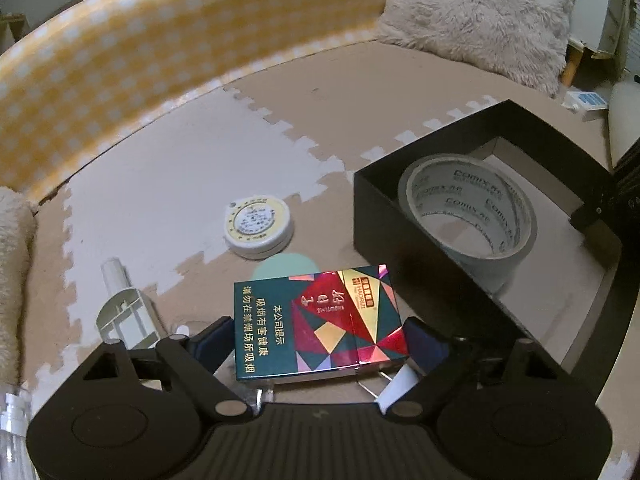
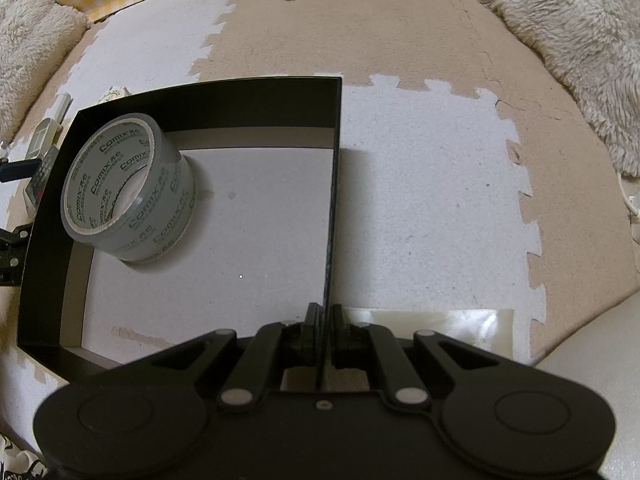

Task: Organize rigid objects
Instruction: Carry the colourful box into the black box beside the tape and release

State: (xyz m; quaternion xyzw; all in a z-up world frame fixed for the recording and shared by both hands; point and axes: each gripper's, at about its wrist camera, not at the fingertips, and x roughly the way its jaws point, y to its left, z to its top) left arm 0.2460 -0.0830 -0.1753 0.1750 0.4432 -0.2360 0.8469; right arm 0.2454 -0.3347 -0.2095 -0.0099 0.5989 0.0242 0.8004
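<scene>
A colourful cigarette pack (image 1: 320, 320) lies flat on the foam floor mat, just left of a black open box (image 1: 400, 216). My left gripper (image 1: 320, 344) straddles the pack lengthwise, with a pad against each end. Inside the box stands a grey roll of tape (image 1: 468, 208), which the right wrist view shows in the box's left part (image 2: 128, 188). My right gripper (image 2: 325, 320) is shut on the thin right wall of the black box (image 2: 335, 140), which runs straight between its fingers.
A round white tape measure (image 1: 258, 226) and a white plastic part (image 1: 124, 312) lie on the mat left of the pack. A white plug (image 1: 396, 388) sits under the left gripper. Fluffy cushions (image 1: 480, 16) and a yellow checked bolster (image 1: 160, 40) border the mat.
</scene>
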